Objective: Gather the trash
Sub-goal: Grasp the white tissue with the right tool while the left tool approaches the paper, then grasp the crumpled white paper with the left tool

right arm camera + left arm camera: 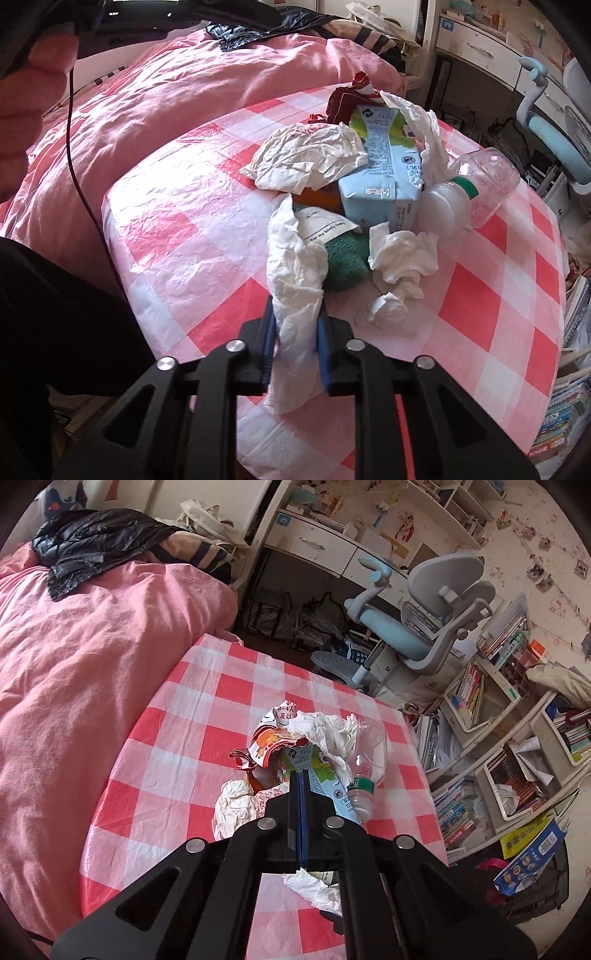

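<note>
A heap of trash lies on the red-and-white checked tablecloth (pixel 480 302): crumpled white tissues (pixel 400 254), a light blue and green carton (pixel 384 173), a clear plastic bottle with a green band (pixel 476 192), a red wrapper (pixel 347 98) and a green cloth (pixel 347 258). My right gripper (pixel 295 321) is shut on a long white tissue (pixel 295 273) at the near edge of the heap. My left gripper (pixel 300 775) is shut and empty, above the carton (pixel 317 771), beside the bottle (pixel 367 760).
A bed with a pink duvet (pixel 74 664) lies left of the table. A grey and blue desk chair (pixel 424 627) and a white desk (pixel 332 550) stand beyond. Cluttered bookshelves (pixel 498 738) line the right. A cable (pixel 79 184) hangs at the left.
</note>
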`<action>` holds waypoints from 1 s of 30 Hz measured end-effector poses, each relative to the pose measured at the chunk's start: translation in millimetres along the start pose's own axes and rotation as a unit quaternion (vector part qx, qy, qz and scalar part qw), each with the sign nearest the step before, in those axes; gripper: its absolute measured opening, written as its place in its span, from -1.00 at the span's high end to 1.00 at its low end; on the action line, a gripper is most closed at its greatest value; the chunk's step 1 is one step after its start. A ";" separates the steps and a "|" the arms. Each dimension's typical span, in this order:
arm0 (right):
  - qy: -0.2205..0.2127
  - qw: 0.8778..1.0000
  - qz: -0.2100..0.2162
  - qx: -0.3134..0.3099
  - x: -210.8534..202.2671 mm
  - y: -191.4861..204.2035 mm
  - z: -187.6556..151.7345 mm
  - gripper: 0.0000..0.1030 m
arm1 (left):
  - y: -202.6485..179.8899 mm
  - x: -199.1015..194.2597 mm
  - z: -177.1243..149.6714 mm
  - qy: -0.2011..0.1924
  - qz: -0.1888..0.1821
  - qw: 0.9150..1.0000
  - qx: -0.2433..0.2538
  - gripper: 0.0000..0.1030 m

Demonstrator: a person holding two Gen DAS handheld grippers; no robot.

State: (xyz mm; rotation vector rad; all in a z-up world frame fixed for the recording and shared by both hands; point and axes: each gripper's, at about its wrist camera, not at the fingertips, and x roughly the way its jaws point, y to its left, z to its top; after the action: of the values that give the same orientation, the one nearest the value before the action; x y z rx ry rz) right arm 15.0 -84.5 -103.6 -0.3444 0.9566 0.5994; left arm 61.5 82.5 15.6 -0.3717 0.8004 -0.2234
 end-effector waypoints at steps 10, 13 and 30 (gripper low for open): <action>-0.071 0.994 0.031 0.072 -59.5 -15.1 6.8 0.80 | 10.4 -12.4 6.4 -0.012 -0.019 1.000 -0.013 0.99; -0.100 0.989 0.034 0.104 -88.0 -37.1 4.9 0.80 | 10.6 -10.2 3.7 -0.004 -0.027 1.000 -0.013 0.99; -0.196 0.956 0.073 0.207 -128.3 -88.3 -29.0 0.80 | 29.6 6.3 -8.1 0.036 -0.113 0.990 -0.073 0.99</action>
State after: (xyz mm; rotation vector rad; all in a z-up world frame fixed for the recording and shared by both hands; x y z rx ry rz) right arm -5.3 -210.7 -10.1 0.2173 0.7022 0.5582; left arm 61.4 105.4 -5.8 -0.5954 0.8489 -0.3929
